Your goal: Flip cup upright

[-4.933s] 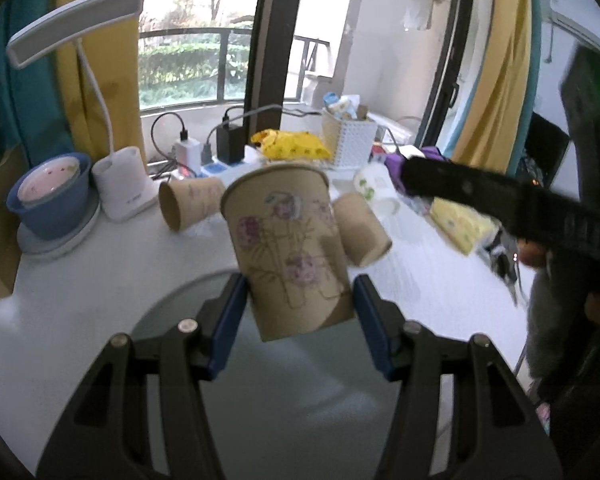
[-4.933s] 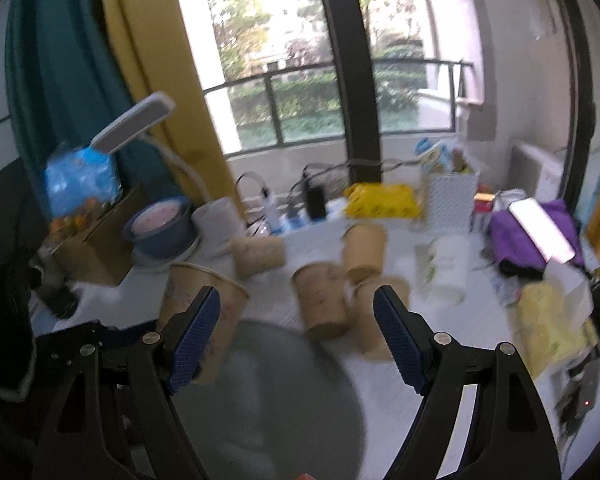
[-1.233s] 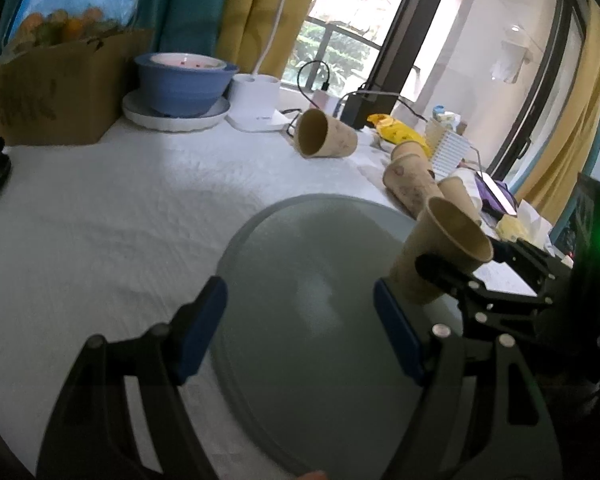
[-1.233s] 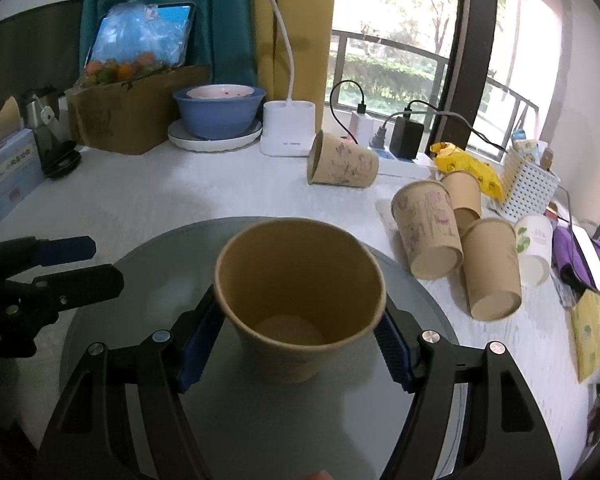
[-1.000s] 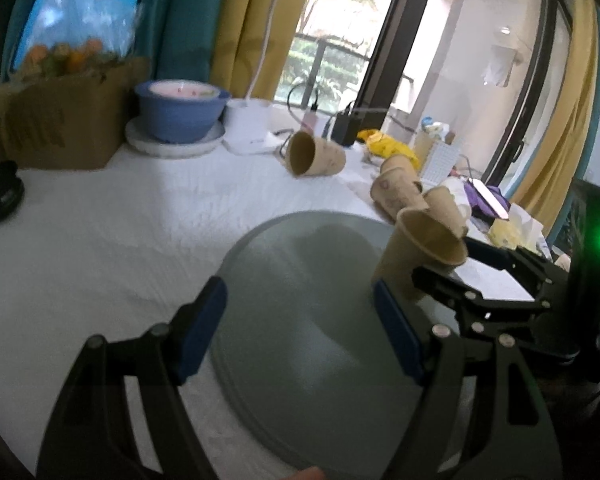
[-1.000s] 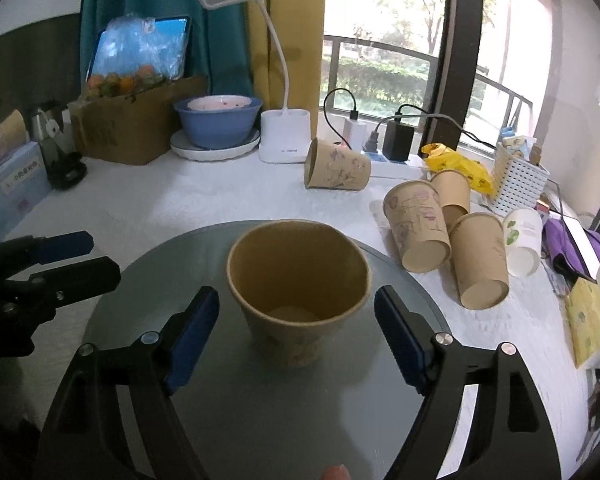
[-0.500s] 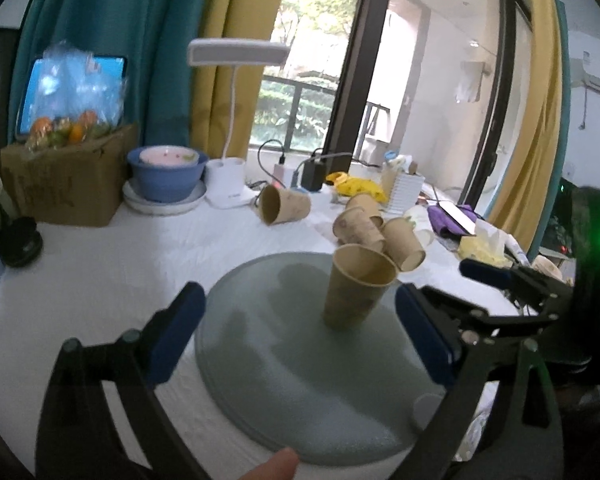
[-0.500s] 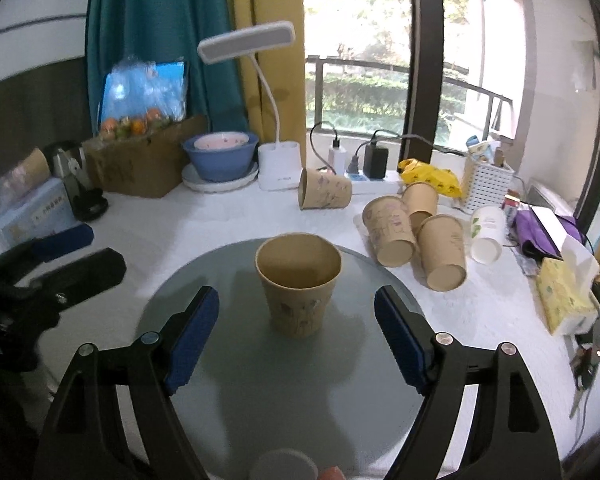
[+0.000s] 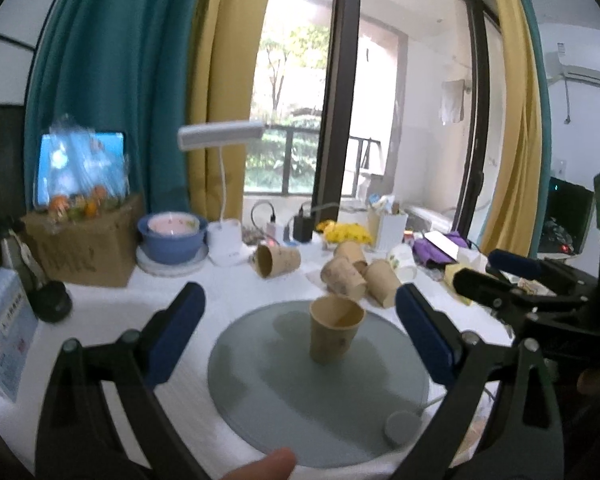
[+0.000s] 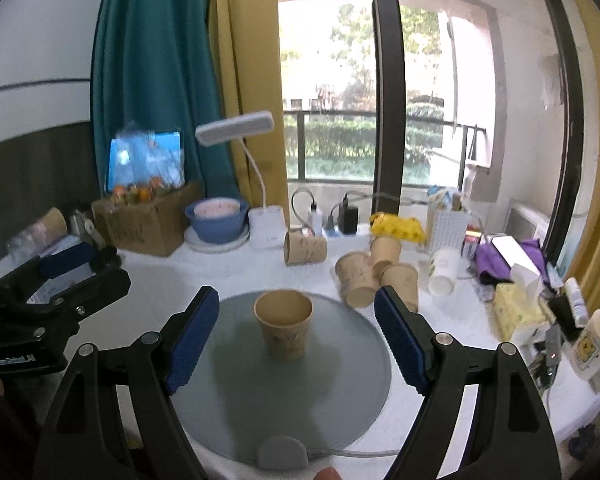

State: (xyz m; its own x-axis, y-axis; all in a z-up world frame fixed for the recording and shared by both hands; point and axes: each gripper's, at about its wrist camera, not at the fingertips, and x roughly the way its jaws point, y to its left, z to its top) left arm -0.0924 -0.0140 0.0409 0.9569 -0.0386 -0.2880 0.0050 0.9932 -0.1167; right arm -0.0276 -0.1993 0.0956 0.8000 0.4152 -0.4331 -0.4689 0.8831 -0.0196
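A brown paper cup (image 10: 283,329) is seen standing upright, mouth up, on a round grey glass mat (image 10: 220,400) laid on the white table (image 10: 440,320). Its long axis is vertical and no tilt can be made out, so the flip is judged to be done for this cup.

The right gripper (image 10: 296,344) is spread wide and nothing is held in it; the cup is framed between its blue pads (image 10: 190,338) but is set well forward of them and untouched. The left gripper (image 9: 300,336) is likewise released and empty, with the cup (image 9: 335,333) lying ahead of it and slightly to the right of its centre line. From the two views the cup seems to be faced more squarely by the right gripper, though which is nearer cannot be settled.

Behind the mat, several other paper cups are left on their sides: one lone cup (image 10: 305,249) with its mouth turned left, and a cluster of three (image 10: 376,276) just beyond the mat's far right edge. If another flip is called for, the cluster is judged to lie on the right gripper's side, with axes running roughly toward the cameras.
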